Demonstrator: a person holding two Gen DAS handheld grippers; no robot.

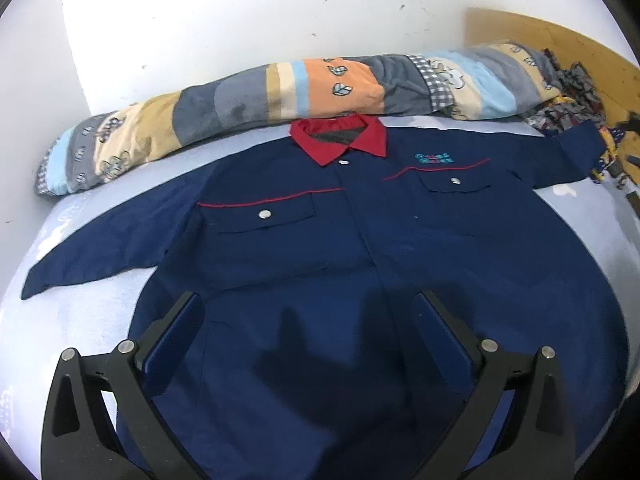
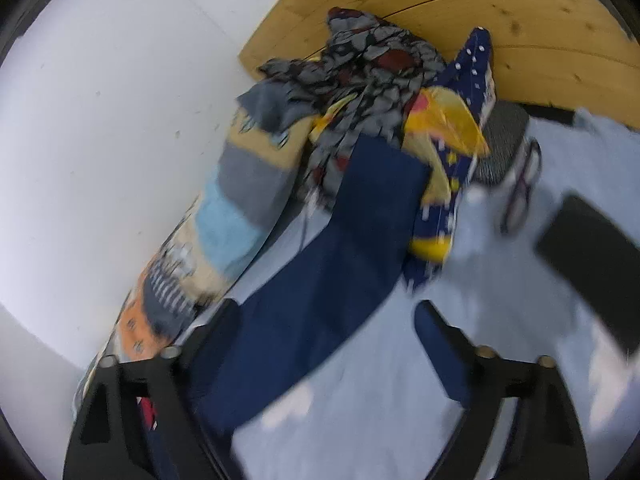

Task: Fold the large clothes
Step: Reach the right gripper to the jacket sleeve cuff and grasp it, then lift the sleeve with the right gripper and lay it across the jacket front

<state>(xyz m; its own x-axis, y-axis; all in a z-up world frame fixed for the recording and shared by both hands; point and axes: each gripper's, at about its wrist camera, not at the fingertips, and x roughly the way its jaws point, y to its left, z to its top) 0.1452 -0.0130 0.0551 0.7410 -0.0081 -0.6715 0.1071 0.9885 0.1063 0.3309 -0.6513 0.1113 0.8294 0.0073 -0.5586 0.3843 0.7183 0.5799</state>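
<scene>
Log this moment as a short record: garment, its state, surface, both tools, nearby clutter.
garment: navy shirt with red collar
state: spread flat, front up, sleeves out, unfolded
surface: pale blue bed sheet
left tool: open above the shirt's lower front, holding nothing
right tool: open over the shirt's sleeve, view blurred
clutter: rolled patchwork blanket behind the collar; heap of patterned clothes by the wooden headboard

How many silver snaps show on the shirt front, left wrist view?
3. One just under the red collar at, one on each chest pocket flap: and. Lower placket may hide more.
</scene>
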